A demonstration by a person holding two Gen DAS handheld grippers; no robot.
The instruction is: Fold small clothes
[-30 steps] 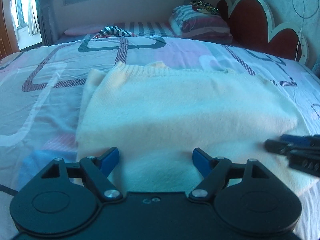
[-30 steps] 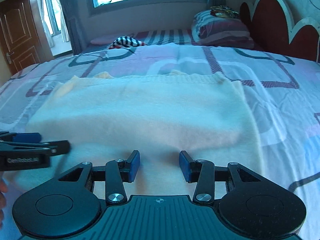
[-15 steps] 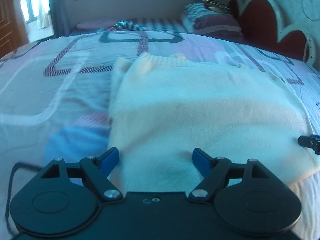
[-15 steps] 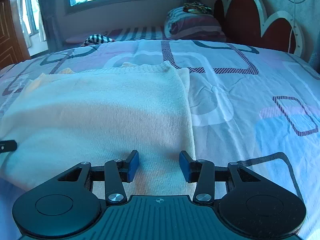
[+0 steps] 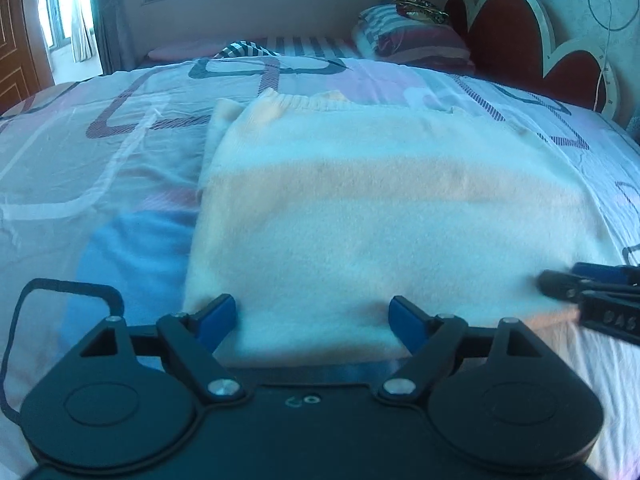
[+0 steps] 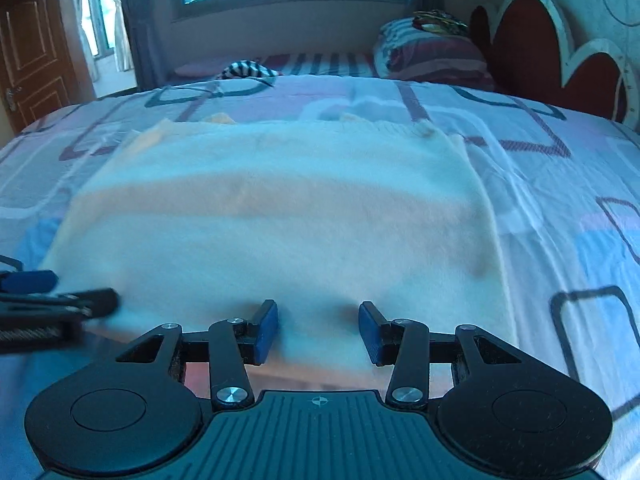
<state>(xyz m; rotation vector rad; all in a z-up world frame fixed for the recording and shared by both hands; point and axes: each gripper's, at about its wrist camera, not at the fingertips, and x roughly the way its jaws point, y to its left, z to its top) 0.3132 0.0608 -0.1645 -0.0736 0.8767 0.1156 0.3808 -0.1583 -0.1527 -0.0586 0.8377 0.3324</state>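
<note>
A cream knitted garment lies folded flat on the bed, its ribbed edge at the far side; it also shows in the right wrist view. My left gripper is open at the garment's near edge, toward its left corner. My right gripper is open at the near edge, toward the right side. Neither holds cloth. The right gripper's fingers show at the right in the left wrist view. The left gripper's fingers show at the left in the right wrist view.
The bed has a patterned sheet. A striped pillow and a red headboard stand at the far right. A striped cloth lies at the far side. A wooden door is at the left.
Both grippers swung apart toward the garment's side edges half a second ago, then came back toward the middle of its near edge. Both stayed open. The garment has not moved.
</note>
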